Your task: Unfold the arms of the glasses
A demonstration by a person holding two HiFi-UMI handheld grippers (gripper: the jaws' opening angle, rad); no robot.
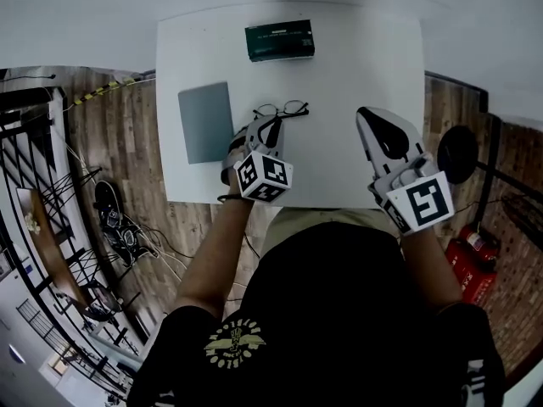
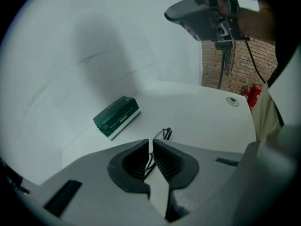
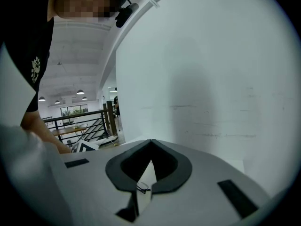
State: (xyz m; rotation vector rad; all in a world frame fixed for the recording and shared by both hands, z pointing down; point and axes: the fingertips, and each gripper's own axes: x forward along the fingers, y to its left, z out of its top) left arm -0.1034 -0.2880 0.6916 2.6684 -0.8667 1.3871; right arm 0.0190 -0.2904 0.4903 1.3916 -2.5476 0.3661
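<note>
Thin black-framed glasses (image 1: 284, 108) lie on the white table (image 1: 365, 58), arms folded. My left gripper (image 1: 272, 126) comes at them from the near side, and its jaws are shut on the thin black frame. In the left gripper view the wire runs between the pads (image 2: 165, 161), with the glasses' ends (image 2: 166, 133) poking out past the left gripper (image 2: 151, 143). My right gripper (image 1: 367, 114) hovers to the right of the glasses, apart from them, shut and empty. In the right gripper view a bit of the glasses (image 3: 141, 188) shows below the right gripper (image 3: 151, 144).
A dark green box (image 1: 280, 41) lies at the table's far edge. A grey pad (image 1: 206, 122) sits left of the glasses. The table's near edge is right below both grippers. A red extinguisher (image 1: 469, 261) stands on the wooden floor at right.
</note>
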